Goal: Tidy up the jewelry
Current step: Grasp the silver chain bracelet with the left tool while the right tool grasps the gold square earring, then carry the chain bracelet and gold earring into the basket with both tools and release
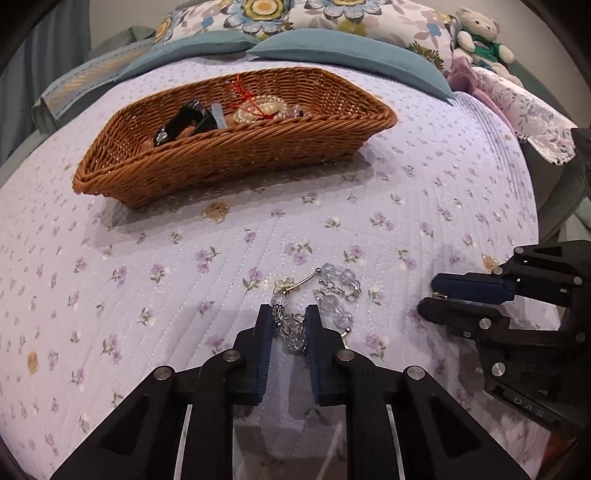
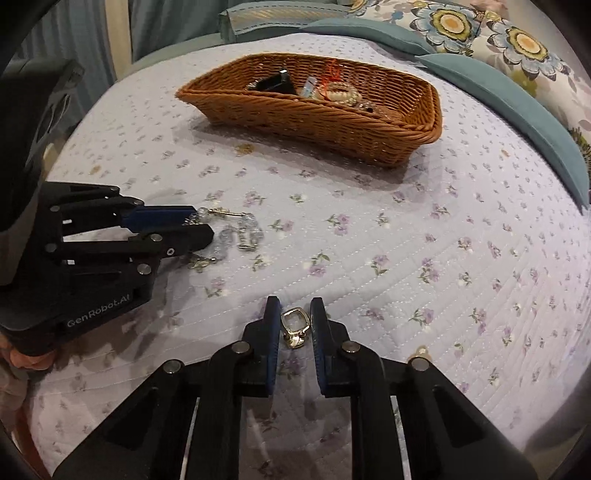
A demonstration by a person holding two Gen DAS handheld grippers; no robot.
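A clear-bead bracelet with a silver chain (image 1: 334, 291) lies on the lilac quilt; it also shows in the right wrist view (image 2: 236, 232). My left gripper (image 1: 289, 314) is open, its fingers straddling one end of the bracelet. My right gripper (image 2: 292, 308) is open around a small gold ring with a square clear stone (image 2: 293, 326) on the quilt. A brown wicker basket (image 1: 236, 155) at the back holds a black item (image 1: 184, 120), a pearl piece (image 1: 262, 107) with red thread and other jewelry; it also shows in the right wrist view (image 2: 325, 122).
Teal pillows (image 1: 343, 51) and floral pillows (image 1: 280, 14) lie behind the basket. A teddy bear (image 1: 480, 33) sits at the far right. A small gold piece (image 2: 419, 352) lies right of my right gripper. The right gripper (image 1: 428, 295) shows low to the bracelet's right.
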